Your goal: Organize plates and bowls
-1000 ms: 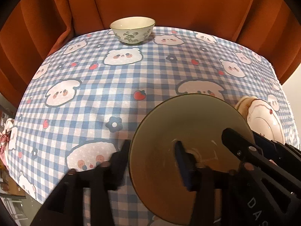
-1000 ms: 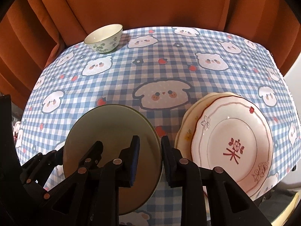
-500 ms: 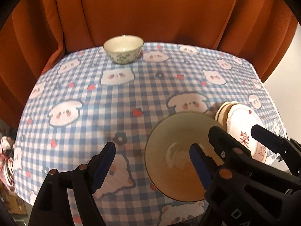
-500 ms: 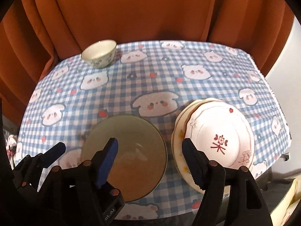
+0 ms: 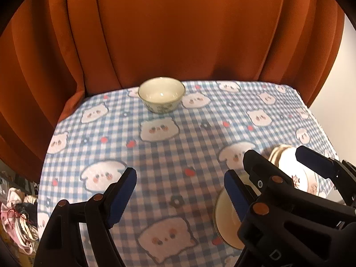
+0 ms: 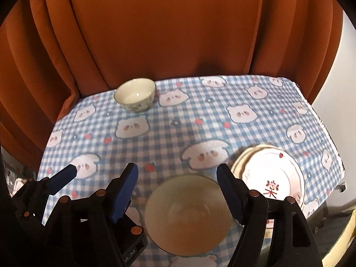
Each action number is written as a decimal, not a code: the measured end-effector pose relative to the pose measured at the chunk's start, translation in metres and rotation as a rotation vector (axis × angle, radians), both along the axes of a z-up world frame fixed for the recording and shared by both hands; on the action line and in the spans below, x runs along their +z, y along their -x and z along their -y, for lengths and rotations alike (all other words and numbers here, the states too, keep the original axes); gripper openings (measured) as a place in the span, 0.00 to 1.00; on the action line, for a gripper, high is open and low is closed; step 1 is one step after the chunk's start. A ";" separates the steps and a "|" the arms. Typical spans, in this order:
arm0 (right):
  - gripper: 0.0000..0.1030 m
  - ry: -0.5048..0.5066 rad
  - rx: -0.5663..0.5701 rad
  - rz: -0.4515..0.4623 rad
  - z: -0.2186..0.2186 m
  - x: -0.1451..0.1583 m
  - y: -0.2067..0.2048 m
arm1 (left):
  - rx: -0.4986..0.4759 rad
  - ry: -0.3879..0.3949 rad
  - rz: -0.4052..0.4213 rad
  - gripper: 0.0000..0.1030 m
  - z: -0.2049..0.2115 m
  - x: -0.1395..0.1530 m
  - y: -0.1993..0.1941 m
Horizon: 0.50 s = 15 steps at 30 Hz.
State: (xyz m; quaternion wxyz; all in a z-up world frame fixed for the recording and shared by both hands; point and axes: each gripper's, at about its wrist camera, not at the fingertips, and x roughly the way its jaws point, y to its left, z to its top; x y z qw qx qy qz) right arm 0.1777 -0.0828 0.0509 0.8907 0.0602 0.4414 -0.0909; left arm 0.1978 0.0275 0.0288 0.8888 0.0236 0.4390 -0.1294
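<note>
A large olive-cream bowl [image 6: 187,213] rests on the checked tablecloth near the front edge; part of it shows in the left wrist view [image 5: 224,220]. My right gripper [image 6: 178,191] is open, above the bowl with its jaws apart on either side. My left gripper [image 5: 180,193] is open and empty, over the cloth left of the bowl. A small floral bowl [image 5: 161,94] stands at the far left, also in the right wrist view [image 6: 135,94]. A stack of plates [image 6: 272,175], the top one white with a red mark, lies right of the big bowl.
An orange curtain [image 5: 178,33] hangs behind the table. The blue checked tablecloth [image 5: 178,138] covers the table, whose right edge [image 6: 329,138] drops off beside a pale wall. Clutter [image 5: 17,213] lies on the floor at lower left.
Both grippers opened off the large bowl, left it on the cloth and pulled up and back. The whole table now shows farther off.
</note>
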 end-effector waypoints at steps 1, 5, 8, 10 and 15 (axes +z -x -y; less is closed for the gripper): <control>0.75 0.004 0.002 0.004 -0.002 0.002 -0.004 | 0.008 0.002 0.004 0.80 -0.003 0.003 -0.006; 0.81 0.016 0.024 0.015 -0.008 0.009 -0.026 | 0.038 0.008 0.016 0.86 -0.011 0.008 -0.023; 0.86 0.017 0.047 0.019 -0.009 0.009 -0.045 | 0.064 0.002 0.020 0.91 -0.014 0.008 -0.039; 0.88 0.012 0.065 0.018 -0.008 0.008 -0.061 | 0.092 -0.014 0.015 0.92 -0.012 0.006 -0.051; 0.89 -0.011 0.120 0.010 -0.006 0.004 -0.103 | 0.149 -0.039 0.020 0.92 -0.006 0.002 -0.081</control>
